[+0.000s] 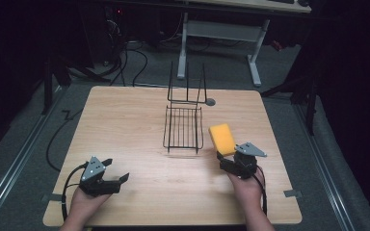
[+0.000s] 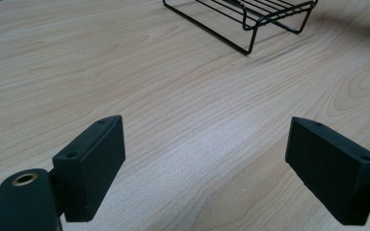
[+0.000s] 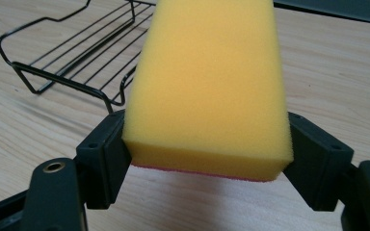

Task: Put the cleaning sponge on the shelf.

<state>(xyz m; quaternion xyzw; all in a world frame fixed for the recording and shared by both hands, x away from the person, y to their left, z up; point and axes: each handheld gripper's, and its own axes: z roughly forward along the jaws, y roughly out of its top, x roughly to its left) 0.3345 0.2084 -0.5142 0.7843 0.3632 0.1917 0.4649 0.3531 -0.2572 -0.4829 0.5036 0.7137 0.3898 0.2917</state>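
Your right gripper point(image 1: 227, 159) clamps the yellow sponge point(image 1: 221, 138) at centre-right of the high view, beside the wire rack point(image 1: 183, 129); your left gripper point(image 1: 116, 172) rests released, lower left. Next, likely carry it over the rack.

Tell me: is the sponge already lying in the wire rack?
No, the sponge is clamped between the right gripper's jaws, off the table and beside the rack, which holds nothing.

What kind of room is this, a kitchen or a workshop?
Probably a lab or recording studio, not a kitchen: a bare wooden table under dark surroundings, cables on the floor, and hand-held grippers, the right gripper holding a yellow sponge.
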